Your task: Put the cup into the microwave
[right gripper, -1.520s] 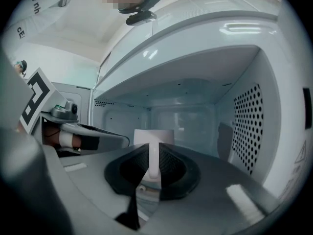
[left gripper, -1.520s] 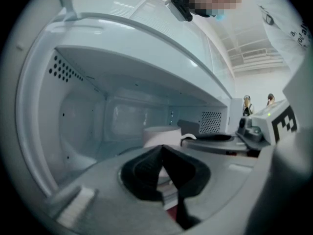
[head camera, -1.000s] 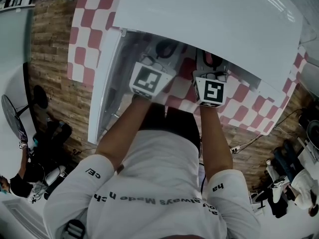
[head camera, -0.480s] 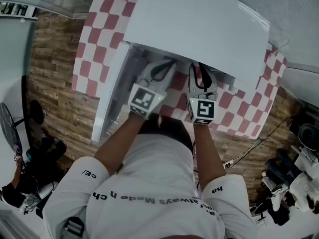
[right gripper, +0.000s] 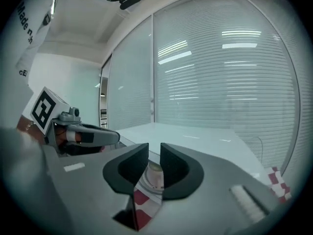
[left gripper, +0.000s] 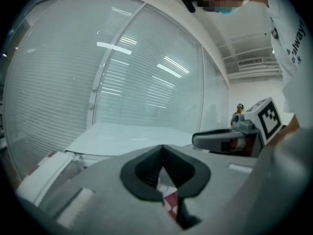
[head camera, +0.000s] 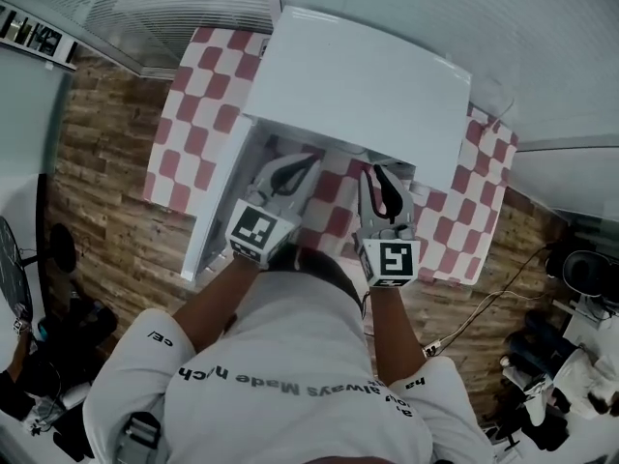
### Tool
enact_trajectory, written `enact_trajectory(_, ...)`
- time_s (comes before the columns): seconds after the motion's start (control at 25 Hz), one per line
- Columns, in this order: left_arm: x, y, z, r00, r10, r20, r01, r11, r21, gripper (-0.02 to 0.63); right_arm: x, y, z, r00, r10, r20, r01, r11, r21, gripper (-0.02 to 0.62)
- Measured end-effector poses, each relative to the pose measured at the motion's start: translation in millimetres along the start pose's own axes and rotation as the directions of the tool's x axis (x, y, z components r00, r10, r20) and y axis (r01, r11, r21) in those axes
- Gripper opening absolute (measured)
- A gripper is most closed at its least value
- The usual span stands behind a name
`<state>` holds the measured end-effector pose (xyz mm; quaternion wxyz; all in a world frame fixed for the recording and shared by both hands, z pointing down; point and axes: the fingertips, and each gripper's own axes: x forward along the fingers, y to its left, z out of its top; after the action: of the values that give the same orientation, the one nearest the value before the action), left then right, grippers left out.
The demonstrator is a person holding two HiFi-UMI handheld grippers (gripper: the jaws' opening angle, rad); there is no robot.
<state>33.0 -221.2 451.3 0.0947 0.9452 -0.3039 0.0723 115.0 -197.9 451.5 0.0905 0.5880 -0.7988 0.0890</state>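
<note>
left gripper (head camera: 295, 165) + right gripper (head camera: 385, 174) backed off the microwave (head camera: 368, 85) | left jaws clenched empty, right slightly parted | cup (right gripper: 153, 176) let go, prob done

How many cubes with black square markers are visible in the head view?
2. One black-and-white marker cube sits on the left gripper, at the picture's left. The second marker cube sits on the right gripper. No other one shows.
</note>
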Motion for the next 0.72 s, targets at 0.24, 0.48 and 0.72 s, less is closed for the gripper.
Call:
enact_trajectory(0.24, -21.2, -23.4, 57.8, 0.998, -0.038, 0.055, 0.036, 0.999, 0.035, 0.005, -34.3, 7.0, 58.7, 0.999, 0.02, 0.04, -0.019, 1.0, -0.013, 0.069)
enact_trajectory(0.48, -37.0, -45.6, 102.1, 0.993, -0.077, 0.085, 0.071, 0.995, 0.072, 0.005, -61.5, 16.6, 103.9, 0.997, 0.058, 0.059, -0.057, 0.998, -0.026, 0.069)
enact_trajectory(0.72, -54.1, -58.2, 136.9, 0.985, -0.08, 0.15, 0.072, 0.996, 0.055, 0.005, -90.3, 22.4, 141.1, 0.994, 0.062, 0.094, -0.059, 0.998, -0.037, 0.069)
